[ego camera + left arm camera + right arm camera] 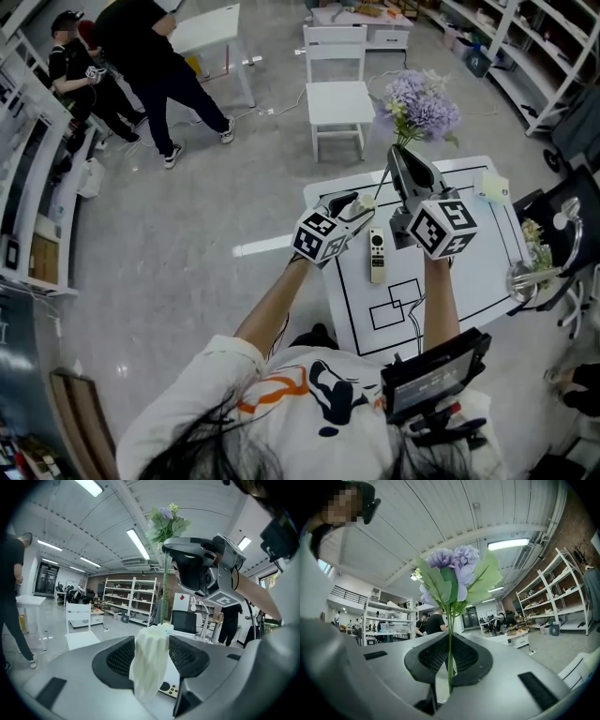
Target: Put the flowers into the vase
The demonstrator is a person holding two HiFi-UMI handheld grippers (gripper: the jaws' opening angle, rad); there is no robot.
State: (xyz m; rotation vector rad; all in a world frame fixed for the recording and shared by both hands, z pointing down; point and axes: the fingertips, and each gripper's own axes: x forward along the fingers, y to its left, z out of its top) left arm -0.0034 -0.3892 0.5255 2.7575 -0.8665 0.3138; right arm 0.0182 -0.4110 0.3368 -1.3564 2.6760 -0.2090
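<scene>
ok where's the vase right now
Left gripper view: the white vase is clamped between the left gripper's jaws, at the left side of the white table, the remote control beside it and the right gripper's purple flowers above.

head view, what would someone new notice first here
The purple flowers stand out, held up above the white table by the right gripper, which is shut on their thin stem. Beside it, the left gripper is closed on a white vase, ribbed and upright between its pads.
</scene>
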